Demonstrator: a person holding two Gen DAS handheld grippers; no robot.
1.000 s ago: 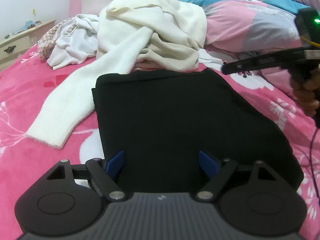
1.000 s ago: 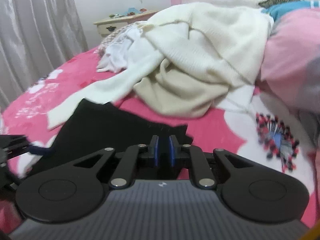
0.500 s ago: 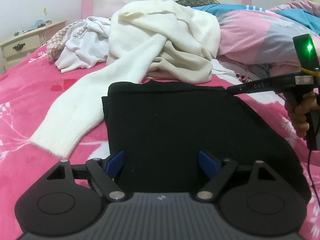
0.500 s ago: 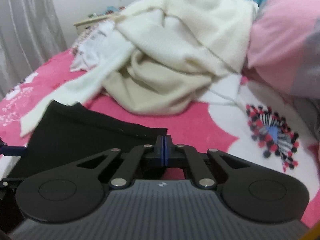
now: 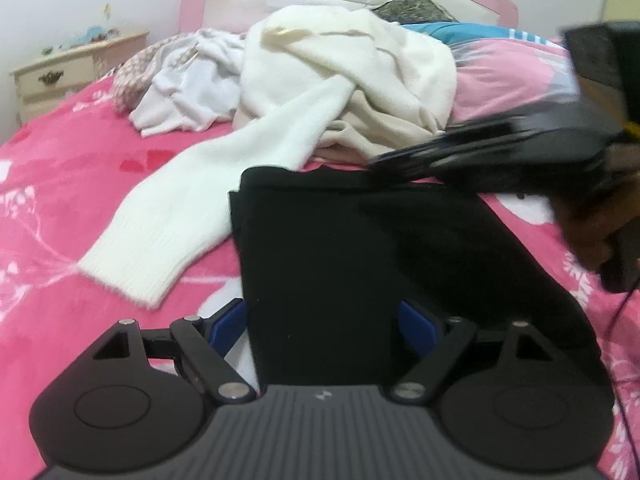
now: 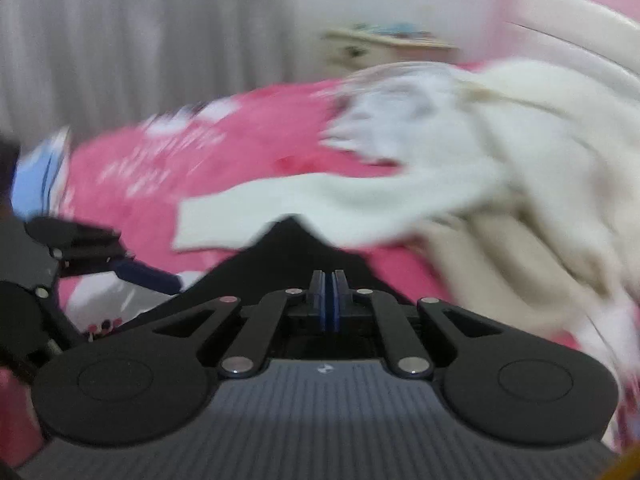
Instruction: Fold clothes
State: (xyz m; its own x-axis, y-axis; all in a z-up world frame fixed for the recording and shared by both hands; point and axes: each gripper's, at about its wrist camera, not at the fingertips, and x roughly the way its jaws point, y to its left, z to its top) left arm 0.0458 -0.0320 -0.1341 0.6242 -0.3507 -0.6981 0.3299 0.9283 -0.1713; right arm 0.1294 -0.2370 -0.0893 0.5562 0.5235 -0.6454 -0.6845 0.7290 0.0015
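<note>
Black garment [image 5: 360, 272] folded at frame centre on pink bedspread [image 5: 60, 184], one cream sweater [image 5: 320, 92] heaped above, left gripper [image 5: 322, 322] spread apart, right gripper [image 6: 329, 296] pinched together, empty.

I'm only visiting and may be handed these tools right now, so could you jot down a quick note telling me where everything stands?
Left hand-held gripper: open, blue pads either side of the near edge of the folded black fabric garment, not squeezing it.
Right hand-held gripper: shut. Whether it pinches the black cloth is unclear; that view is blurred.
Black garment lies flat on the pink floral bedspread, already folded into a neat block.
Left to do: the cream knitted sweater, one sleeve trailing beside the black garment, and the crumpled white cloth behind it, both unfolded.
</note>
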